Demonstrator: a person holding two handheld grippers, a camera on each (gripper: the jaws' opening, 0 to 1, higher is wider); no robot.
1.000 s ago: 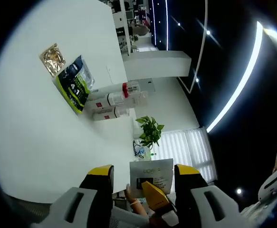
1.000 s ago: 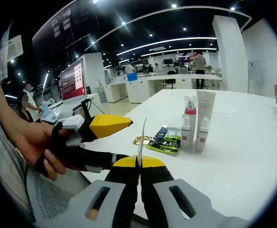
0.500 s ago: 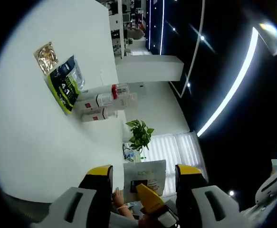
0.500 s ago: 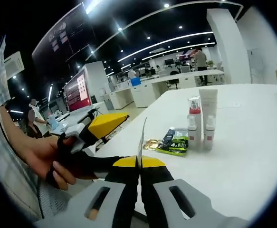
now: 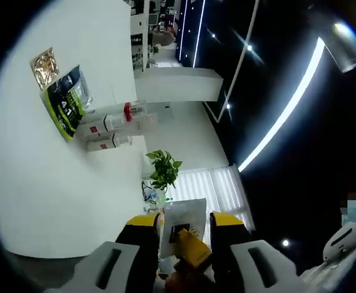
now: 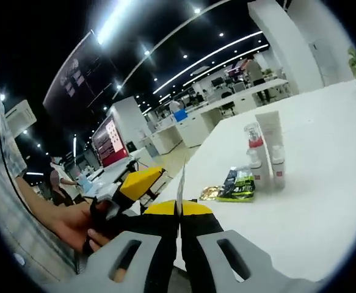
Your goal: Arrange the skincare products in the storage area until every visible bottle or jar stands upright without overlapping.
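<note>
Your right gripper [image 6: 179, 210] pinches a thin sachet [image 6: 181, 183] edge-on at lower centre; your left gripper [image 5: 184, 221] brackets it, perhaps not clamped.

We cannot read the print on the white sachet [image 5: 182, 223], whose lower edge the jaws hide.

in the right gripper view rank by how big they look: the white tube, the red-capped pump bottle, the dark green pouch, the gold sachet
1. white tube, tallest.
2. red-capped pump bottle and dark green pouch: look alike in size, so no ranking between them.
3. gold sachet, clearly smallest.
All stand or lie close together on the table, so nearness hardly skews this.
</note>
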